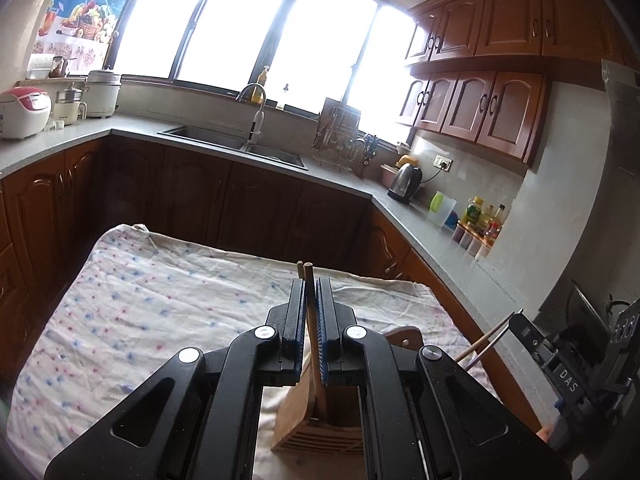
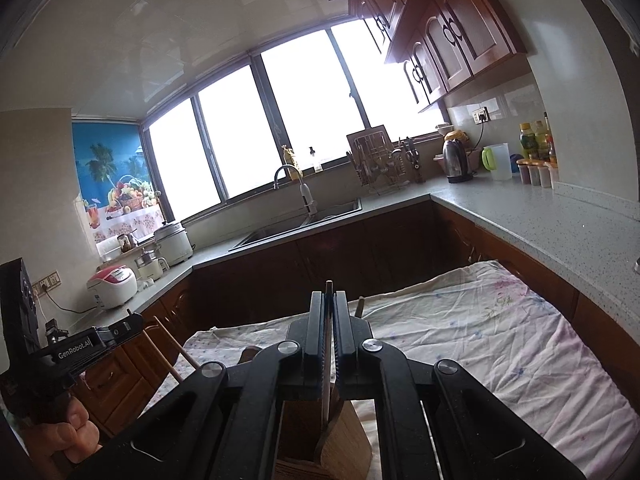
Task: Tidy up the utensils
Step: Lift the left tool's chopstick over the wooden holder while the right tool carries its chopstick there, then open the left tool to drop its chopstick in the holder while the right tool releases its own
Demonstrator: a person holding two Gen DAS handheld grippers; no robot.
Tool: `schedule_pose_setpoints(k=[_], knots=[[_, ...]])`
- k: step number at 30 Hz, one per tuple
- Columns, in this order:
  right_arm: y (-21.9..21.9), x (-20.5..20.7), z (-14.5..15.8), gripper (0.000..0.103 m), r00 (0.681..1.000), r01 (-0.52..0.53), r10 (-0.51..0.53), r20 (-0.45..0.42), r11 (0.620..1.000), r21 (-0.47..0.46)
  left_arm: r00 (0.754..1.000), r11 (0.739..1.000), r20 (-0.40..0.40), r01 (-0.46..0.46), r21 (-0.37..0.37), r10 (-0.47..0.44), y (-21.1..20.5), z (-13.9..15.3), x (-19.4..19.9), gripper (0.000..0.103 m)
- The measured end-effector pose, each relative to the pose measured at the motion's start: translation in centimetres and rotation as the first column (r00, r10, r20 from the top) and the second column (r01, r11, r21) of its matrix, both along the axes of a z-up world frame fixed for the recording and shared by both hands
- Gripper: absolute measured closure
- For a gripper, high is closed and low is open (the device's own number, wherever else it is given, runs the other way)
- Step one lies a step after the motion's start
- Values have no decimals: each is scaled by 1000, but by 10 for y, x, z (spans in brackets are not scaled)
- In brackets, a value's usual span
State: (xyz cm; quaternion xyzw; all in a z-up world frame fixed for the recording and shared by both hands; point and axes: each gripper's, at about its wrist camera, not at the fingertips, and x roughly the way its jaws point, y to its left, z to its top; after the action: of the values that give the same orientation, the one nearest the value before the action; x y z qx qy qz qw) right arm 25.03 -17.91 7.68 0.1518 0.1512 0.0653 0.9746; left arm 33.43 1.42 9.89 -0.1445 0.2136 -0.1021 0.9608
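My left gripper (image 1: 311,285) is shut on a pair of wooden chopsticks (image 1: 309,300). Their tips stick up past the pads and their lower ends reach down into a wooden utensil holder (image 1: 320,428) standing on the cloth-covered table (image 1: 160,300). My right gripper (image 2: 330,296) is shut on a thin stick-like utensil (image 2: 327,376) with a dark tip, which also runs down into the wooden holder (image 2: 336,440). Each gripper shows at the edge of the other's view: the right gripper (image 1: 516,320) and the left gripper (image 2: 132,322), held by a hand (image 2: 76,428).
The floral cloth (image 2: 500,340) covers the table on all sides of the holder. Beyond it runs a grey counter (image 1: 344,184) with a sink (image 1: 236,146), a dish rack (image 1: 340,136), a kettle (image 1: 406,182), bottles (image 1: 480,220) and rice cookers (image 1: 22,112).
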Motion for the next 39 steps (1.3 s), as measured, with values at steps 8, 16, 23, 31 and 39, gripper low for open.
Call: schedule_pose_setpoints(k=[8, 16, 23, 31, 39], knots=[[1, 6, -11, 99, 999, -2, 1, -49, 1000, -21, 1000, 1000, -8, 5, 19, -5, -4, 1, 1, 98], [0, 10, -13, 99, 998, -3, 2, -67, 1000, -24, 1000, 999, -21, 10, 34, -9, -4, 2, 5, 98], [-3, 10, -11, 82, 996, -18, 17, -86, 1000, -6, 1000, 999, -30, -4, 41, 5, 1, 8, -2, 80], [-7, -15, 5, 30, 1000, -11, 11, -23, 1000, 13, 998, 997, -17, -66, 38, 67, 19, 13, -26, 31], [-14, -53, 16, 1, 1000, -29, 29, 2, 999, 14, 993, 993, -33, -107, 59, 109, 31, 5, -67, 5]])
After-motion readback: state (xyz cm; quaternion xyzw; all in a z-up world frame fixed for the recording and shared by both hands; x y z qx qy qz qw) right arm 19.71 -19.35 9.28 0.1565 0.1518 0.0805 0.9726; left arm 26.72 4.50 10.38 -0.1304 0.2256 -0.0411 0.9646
